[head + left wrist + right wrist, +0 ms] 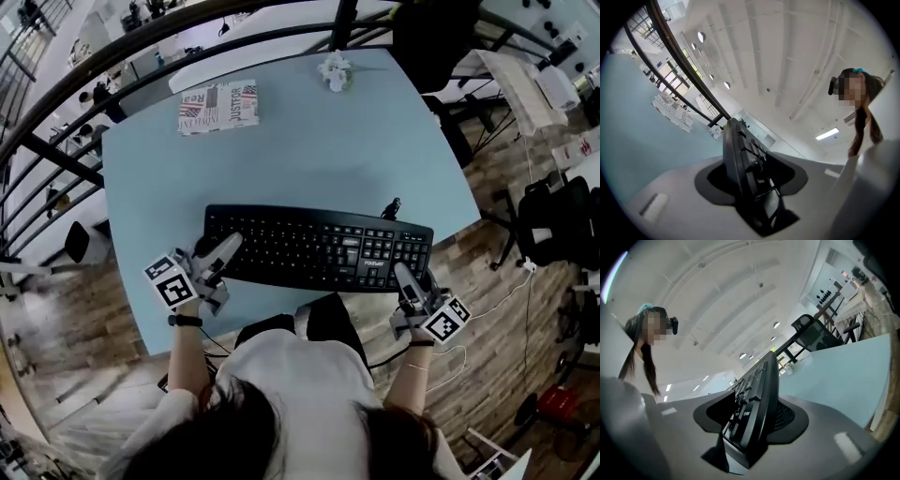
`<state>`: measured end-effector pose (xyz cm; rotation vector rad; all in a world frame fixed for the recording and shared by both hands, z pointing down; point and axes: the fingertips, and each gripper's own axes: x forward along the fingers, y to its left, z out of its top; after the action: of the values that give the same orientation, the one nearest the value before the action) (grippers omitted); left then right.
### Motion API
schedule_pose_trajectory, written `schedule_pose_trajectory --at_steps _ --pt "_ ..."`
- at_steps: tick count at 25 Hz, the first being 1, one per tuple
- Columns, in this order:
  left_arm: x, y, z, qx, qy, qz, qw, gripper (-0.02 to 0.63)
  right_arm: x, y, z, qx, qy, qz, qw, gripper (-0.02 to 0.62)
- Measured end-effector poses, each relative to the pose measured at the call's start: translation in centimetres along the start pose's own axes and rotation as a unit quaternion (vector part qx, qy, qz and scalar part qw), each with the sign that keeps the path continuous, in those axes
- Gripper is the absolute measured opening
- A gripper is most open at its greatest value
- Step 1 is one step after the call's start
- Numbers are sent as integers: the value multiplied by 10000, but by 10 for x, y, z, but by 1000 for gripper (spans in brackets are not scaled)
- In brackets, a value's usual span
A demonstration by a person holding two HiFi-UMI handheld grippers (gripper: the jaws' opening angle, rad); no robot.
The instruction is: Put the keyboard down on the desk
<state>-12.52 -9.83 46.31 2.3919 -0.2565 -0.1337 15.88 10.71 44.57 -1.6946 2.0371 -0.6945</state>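
A black keyboard (319, 248) lies lengthwise near the front edge of the light blue desk (309, 150). My left gripper (217, 258) is shut on its left end and my right gripper (405, 279) on its right end. In the left gripper view the keyboard (736, 150) stands edge-on between the grey jaws of the left gripper (746, 180), with the desk (642, 145) on the left. The right gripper view shows the keypad end of the keyboard (757, 394) clamped in the right gripper (749, 430). Whether the keyboard rests on the desk I cannot tell.
A printed magazine (217, 106) lies at the desk's far left and a small white flower-like object (335, 70) at the far edge. A small dark object (391, 207) stands just behind the keyboard's right end. A black chair (431, 37) is beyond the desk; a railing runs on the left.
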Motion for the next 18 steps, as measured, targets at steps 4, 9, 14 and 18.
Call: schedule_pose_trajectory --at_steps 4,9,14,18 --pt "7 15 14 26 -343 349 9988 222 46 -23 20 -21 287 381 9989 189" --pt "28 31 38 -45 -765 880 9932 224 113 -56 57 15 775 870 9932 189" --pt "33 34 41 -27 -1252 1475 9811 224 165 -81 73 42 1241 1460 9815 189" --pt "35 34 35 -32 -1546 1833 9708 224 192 -97 79 31 1536 1819 9712 190"
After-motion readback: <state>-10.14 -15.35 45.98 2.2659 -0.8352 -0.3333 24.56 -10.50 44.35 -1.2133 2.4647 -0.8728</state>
